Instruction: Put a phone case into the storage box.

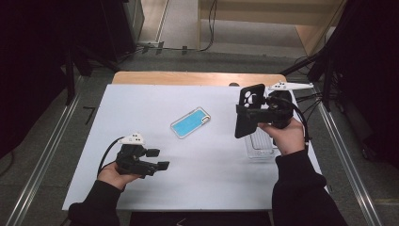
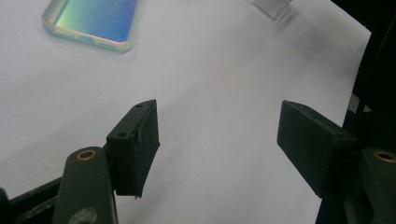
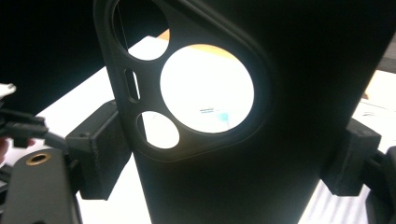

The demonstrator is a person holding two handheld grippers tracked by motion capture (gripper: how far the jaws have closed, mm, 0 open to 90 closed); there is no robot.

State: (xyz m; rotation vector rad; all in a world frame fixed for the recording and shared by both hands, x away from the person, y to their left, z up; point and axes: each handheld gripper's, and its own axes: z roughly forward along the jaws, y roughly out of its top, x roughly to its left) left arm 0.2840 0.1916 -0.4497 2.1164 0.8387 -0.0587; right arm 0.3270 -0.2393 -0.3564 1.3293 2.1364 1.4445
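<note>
Nearest the person, the left gripper point(image 1: 157, 159) hangs low over the bench point(image 1: 207, 183), jaws wide apart and empty. Farther off, the right gripper point(image 1: 249, 113) clamps a black phone case point(image 1: 247, 110) by its long edges, upright above a clear case point(image 1: 259, 143). It looks light, thin and bendy. The right gripper view shows its camera cut-outs; the left gripper view shows the blue case point(image 2: 91, 21) shimmering.

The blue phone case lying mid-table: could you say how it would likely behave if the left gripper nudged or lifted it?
The blue phone case lies flat, so it would probably slide rather than tip. Its glossy, iridescent surface suggests slipperiness. As an empty-looking shell, it's likely light.
</note>
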